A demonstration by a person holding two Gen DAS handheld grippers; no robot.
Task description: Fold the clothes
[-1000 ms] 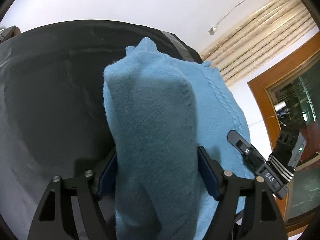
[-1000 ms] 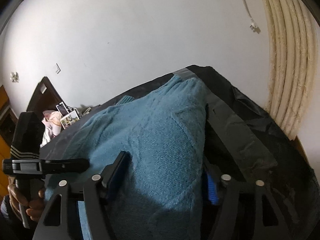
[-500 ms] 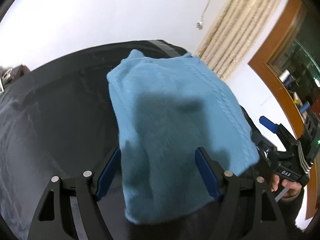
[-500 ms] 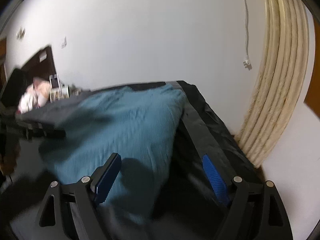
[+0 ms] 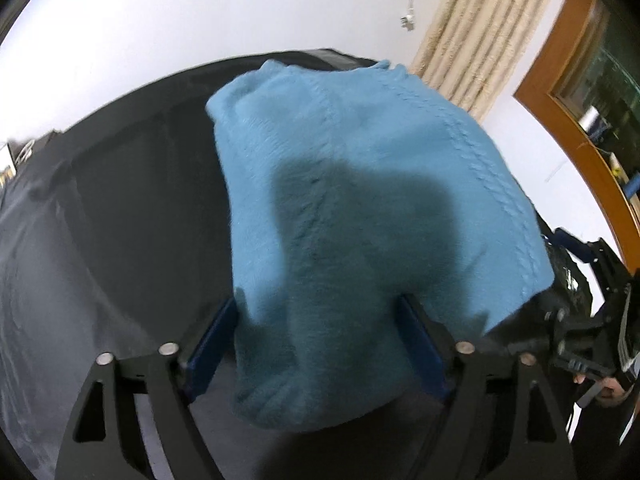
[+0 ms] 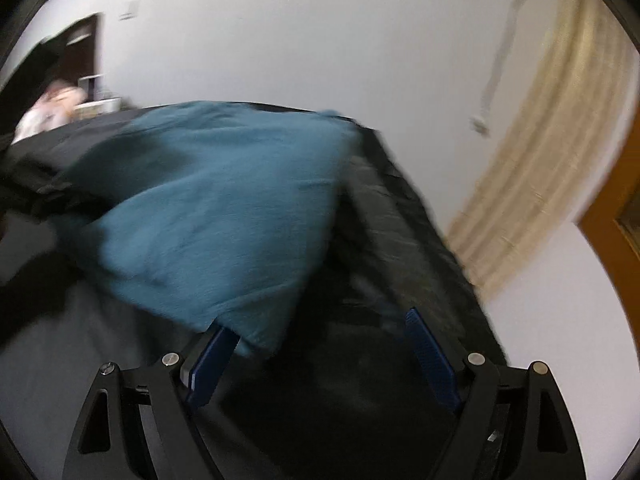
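A dark grey cloth covers the work surface, wrinkled in places, and it runs up to a plain white wall. Beige pleated curtains hang at the far right corner, with a white cord and plug dangling on the wall beside them, and an orange-brown wooden frame stands further right. In the right wrist view, which is blurred, a dark piece of furniture with pale items near it sits at the far left.

The blue knit sweater lies folded on the cloth, towards its right edge, its cable-knit strip running along the right side.

The left gripper has its jaws spread wide, and the near end of the sweater lies between the blue pads; the fabric reaches both pads, but the pads look too far apart to be pinching it. The right gripper is also spread wide. Its left pad sits at the sweater's near corner, probably just under the edge, though the blur makes contact hard to judge; its right pad is over bare cloth. In the left wrist view the right gripper appears at the far right edge, held by a hand.
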